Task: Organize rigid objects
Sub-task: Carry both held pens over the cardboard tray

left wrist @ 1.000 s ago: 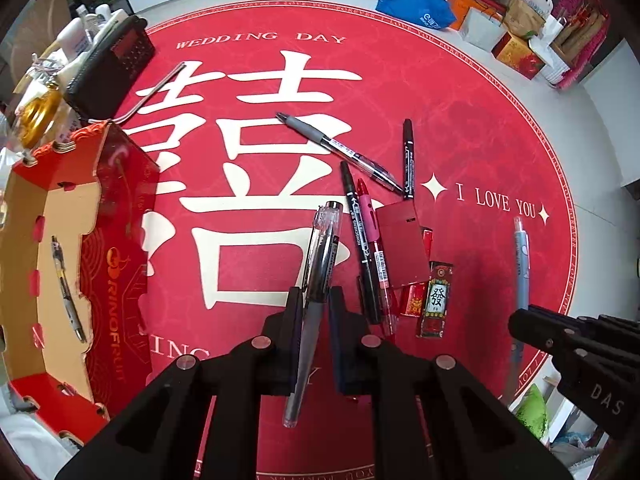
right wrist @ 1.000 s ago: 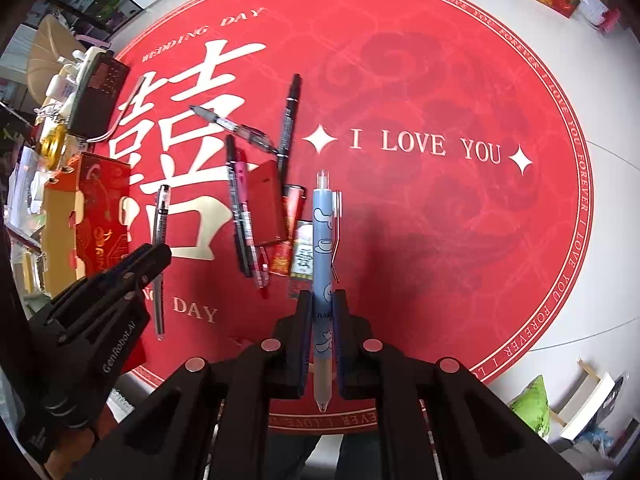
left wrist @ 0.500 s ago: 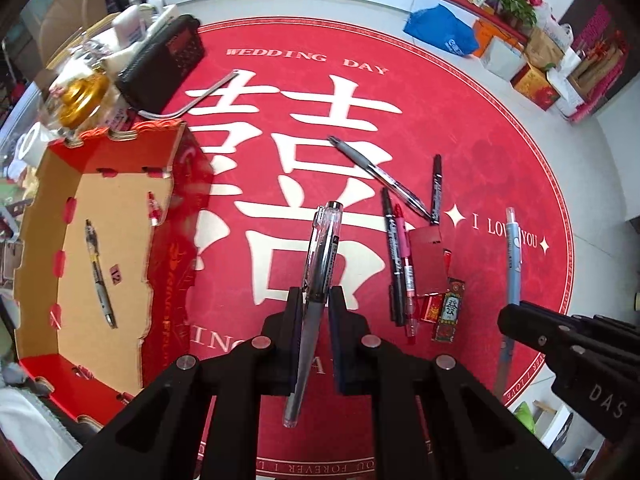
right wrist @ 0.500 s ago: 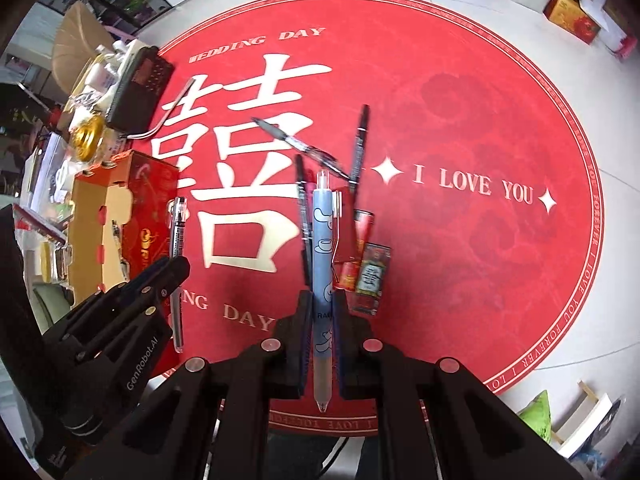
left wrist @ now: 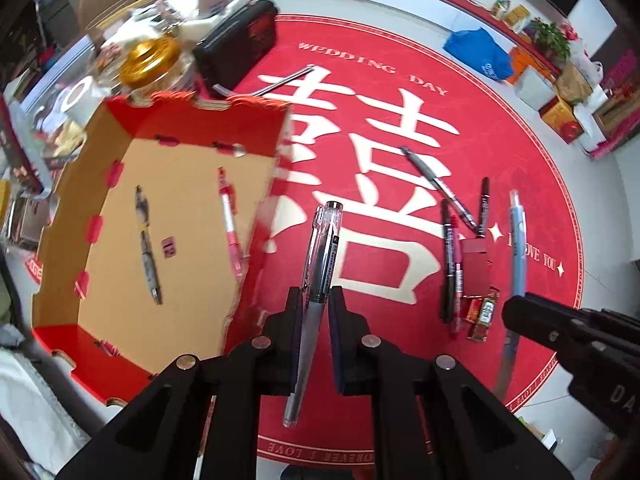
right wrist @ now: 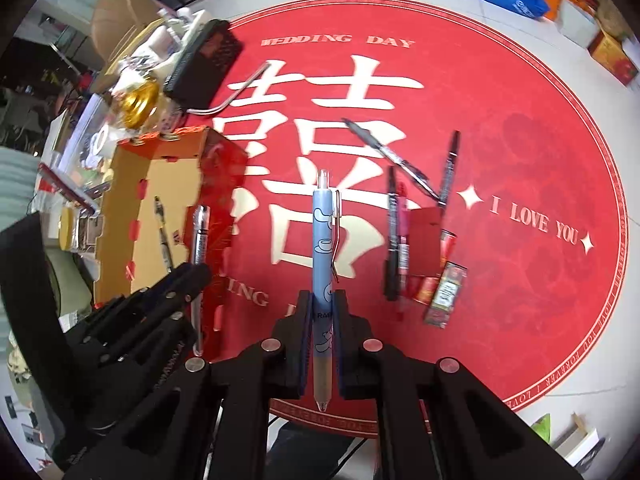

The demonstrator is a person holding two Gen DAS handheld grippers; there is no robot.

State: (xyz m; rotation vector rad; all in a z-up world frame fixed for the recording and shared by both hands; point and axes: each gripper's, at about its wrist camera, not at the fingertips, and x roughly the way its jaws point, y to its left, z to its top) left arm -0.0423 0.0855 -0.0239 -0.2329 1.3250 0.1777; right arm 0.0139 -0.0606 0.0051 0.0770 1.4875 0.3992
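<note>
Left hand-held gripper clamped on a clear pen. Right hand-held gripper clamped on a blue pen. Cardboard box at left holds two pens

Round red wedding-day mat fills frame centre. On it: open red cardboard box at left, loose dark pens and small red packets at right.

The near wall of the cardboard box is smeared by motion. In the right wrist view the left tool hides the middle of the clear pen (both ends show). The labels on the small packets are too small to read. The clutter behind the box is blurred.
</note>
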